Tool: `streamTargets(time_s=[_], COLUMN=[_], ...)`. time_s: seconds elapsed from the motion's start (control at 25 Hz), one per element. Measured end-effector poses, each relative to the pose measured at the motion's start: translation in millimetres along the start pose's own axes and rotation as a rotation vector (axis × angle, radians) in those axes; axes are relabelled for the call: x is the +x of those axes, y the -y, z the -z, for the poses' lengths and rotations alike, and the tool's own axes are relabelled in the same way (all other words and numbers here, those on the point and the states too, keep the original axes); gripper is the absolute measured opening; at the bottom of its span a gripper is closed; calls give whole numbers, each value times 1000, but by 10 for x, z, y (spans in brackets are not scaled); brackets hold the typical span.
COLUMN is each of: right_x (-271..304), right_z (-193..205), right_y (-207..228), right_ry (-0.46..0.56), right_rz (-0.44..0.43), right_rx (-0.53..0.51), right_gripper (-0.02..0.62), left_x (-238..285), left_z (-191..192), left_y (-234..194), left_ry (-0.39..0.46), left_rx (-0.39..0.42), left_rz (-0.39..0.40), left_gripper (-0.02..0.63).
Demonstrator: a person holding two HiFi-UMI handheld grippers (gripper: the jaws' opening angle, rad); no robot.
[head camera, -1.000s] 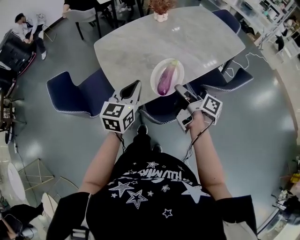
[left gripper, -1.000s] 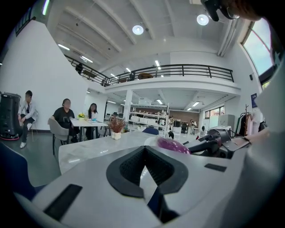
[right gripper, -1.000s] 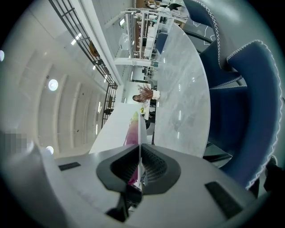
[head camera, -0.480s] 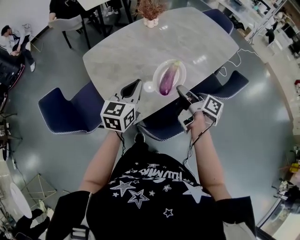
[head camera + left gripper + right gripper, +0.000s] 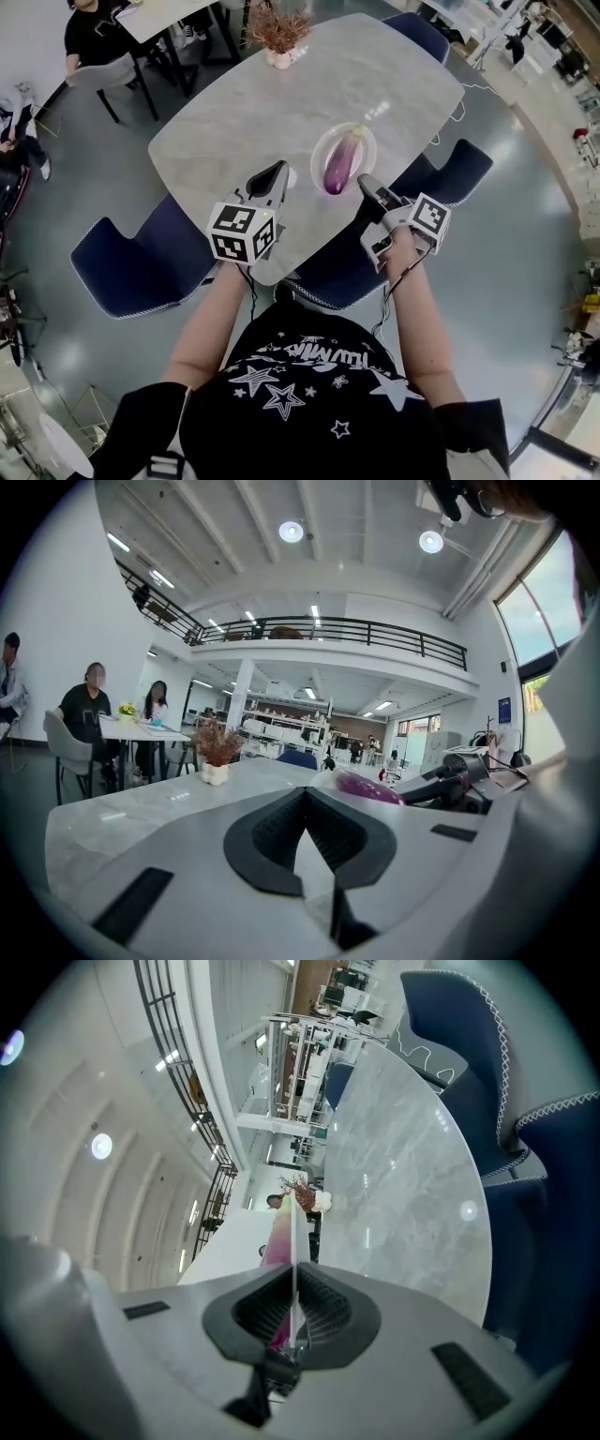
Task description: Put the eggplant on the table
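Observation:
A purple eggplant [image 5: 339,161] lies on a white plate [image 5: 318,150] near the front edge of the grey marble table [image 5: 281,103]. My left gripper [image 5: 277,171] hovers over the table edge just left of the plate, shut and empty. My right gripper [image 5: 362,179] hangs just right of the plate and a little nearer me, also shut and empty. From the left gripper view the eggplant [image 5: 368,787] shows beyond and right of the jaws [image 5: 305,803]. In the right gripper view the eggplant [image 5: 277,1246] sits just behind the closed jaws [image 5: 295,1269].
A pot of dried plants [image 5: 277,37] stands at the table's far side. Blue chairs surround the table: one at the left [image 5: 141,262], one tucked under the near edge [image 5: 337,258], one at the right [image 5: 455,173]. A person [image 5: 94,28] sits at another table, far left.
The table and plate have shifted nearer in the head view, so both grippers now reach the table's front edge beside the plate. Both stay shut; the eggplant has not moved.

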State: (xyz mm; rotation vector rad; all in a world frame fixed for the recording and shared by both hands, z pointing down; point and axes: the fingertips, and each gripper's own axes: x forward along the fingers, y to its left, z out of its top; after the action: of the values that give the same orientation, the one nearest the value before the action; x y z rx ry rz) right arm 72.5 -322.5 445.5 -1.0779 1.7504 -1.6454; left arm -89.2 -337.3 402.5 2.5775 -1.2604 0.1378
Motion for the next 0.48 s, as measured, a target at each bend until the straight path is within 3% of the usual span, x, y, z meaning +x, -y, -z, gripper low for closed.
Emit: streamTargets(time_s=[0.24,0.48], right_x=[186,210], right_z=[-130,-168], right_y=[25,116], right_ry=[51,56], right_rz=[18,41], right_rx=[-4,-11], right_gripper=[20,20], left_x=[254,322], left_z=[-43,17], left_y=[-231,-290], left_ry=[-5,-9], left_rx=[-12,-15], left_rz=[55,61], left_gripper=[8,8])
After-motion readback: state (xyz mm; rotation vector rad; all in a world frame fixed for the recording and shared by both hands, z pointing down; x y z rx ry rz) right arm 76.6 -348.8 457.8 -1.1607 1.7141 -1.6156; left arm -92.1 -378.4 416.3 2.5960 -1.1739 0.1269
